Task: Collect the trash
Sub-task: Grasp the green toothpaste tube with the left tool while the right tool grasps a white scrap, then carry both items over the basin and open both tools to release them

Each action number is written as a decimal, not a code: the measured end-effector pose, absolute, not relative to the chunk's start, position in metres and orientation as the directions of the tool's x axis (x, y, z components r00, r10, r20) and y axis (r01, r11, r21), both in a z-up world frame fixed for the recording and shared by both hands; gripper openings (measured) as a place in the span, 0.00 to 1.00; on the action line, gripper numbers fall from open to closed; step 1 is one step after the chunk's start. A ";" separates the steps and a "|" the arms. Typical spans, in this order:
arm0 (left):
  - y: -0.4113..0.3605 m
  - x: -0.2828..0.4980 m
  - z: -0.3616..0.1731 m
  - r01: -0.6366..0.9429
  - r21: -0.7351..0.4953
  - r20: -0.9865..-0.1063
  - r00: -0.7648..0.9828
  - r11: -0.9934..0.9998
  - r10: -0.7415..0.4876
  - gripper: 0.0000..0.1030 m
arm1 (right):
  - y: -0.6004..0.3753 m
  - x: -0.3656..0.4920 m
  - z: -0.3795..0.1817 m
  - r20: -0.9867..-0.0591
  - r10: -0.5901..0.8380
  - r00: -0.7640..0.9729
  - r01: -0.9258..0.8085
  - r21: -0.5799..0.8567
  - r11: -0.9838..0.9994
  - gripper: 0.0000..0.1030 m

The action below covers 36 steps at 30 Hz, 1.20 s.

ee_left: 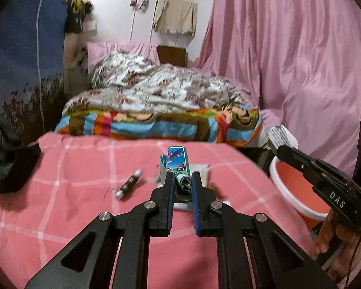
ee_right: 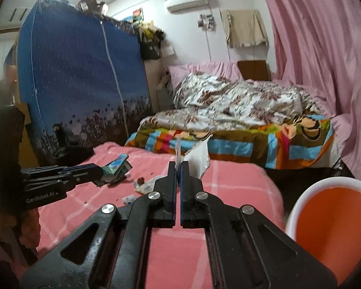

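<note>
On the pink checked blanket (ee_left: 84, 163), a crushed green and blue carton (ee_left: 177, 161) sits between the fingers of my left gripper (ee_left: 183, 178), which is shut on its near end. From the right wrist view, the left gripper (ee_right: 99, 172) grips that carton (ee_right: 119, 165) from the left. My right gripper (ee_right: 178, 165) is shut on a torn white paper (ee_right: 197, 156) that sticks up past its tips. In the left wrist view this right gripper (ee_left: 280, 150) holds the paper (ee_left: 280, 133) over the far rim of an orange bucket (ee_left: 296, 187).
A black and white pen (ee_left: 130, 184) lies left of the carton. Small wrappers (ee_right: 146, 185) and crumbs lie near the middle of the blanket. The bucket (ee_right: 337, 216) stands off the right edge. A black object (ee_left: 12, 171) sits at the left edge. Beyond are a bed, a blue wardrobe and a pink curtain.
</note>
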<state>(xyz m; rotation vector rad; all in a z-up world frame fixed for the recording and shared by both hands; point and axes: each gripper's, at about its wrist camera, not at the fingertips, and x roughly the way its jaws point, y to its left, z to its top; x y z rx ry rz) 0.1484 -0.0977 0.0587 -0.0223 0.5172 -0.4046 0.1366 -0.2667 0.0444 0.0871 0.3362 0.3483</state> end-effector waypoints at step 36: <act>-0.337 0.164 0.068 0.700 -0.259 -0.482 0.504 0.666 -0.717 0.12 | -0.479 0.051 0.044 -0.297 -0.088 0.951 0.166 0.249 0.954 0.35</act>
